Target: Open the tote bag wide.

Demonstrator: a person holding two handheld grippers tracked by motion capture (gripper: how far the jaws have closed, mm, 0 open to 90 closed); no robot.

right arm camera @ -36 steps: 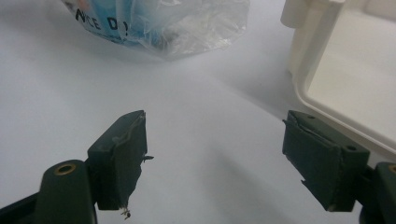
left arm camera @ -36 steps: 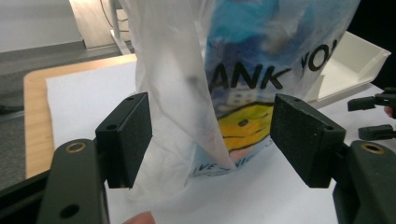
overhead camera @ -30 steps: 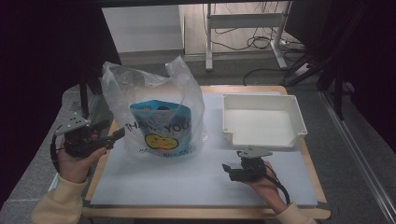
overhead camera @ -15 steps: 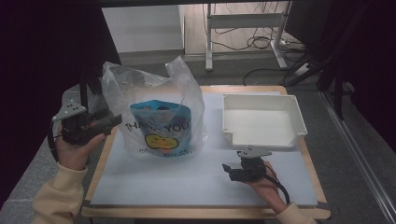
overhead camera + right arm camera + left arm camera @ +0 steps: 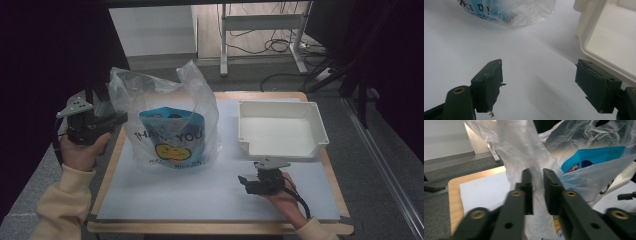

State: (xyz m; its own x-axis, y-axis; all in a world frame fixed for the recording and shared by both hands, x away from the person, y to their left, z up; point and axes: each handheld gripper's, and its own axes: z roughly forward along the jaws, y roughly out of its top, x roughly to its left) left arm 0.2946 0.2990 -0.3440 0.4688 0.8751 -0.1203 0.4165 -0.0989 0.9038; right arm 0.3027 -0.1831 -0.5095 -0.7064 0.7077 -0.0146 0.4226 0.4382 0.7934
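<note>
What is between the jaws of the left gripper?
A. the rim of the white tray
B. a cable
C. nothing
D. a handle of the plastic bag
D: in the left gripper view the left gripper has its jaws closed on a handle of the plastic bag.

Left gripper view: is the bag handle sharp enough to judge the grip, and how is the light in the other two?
Left gripper view: the jaws have just been closing on the plastic bag's handle; near jaw arms blurred, film soft. High view: dim, dark surround, left gripper in shadow. Right gripper view: evenly lit, white tray slightly washed out.
</note>
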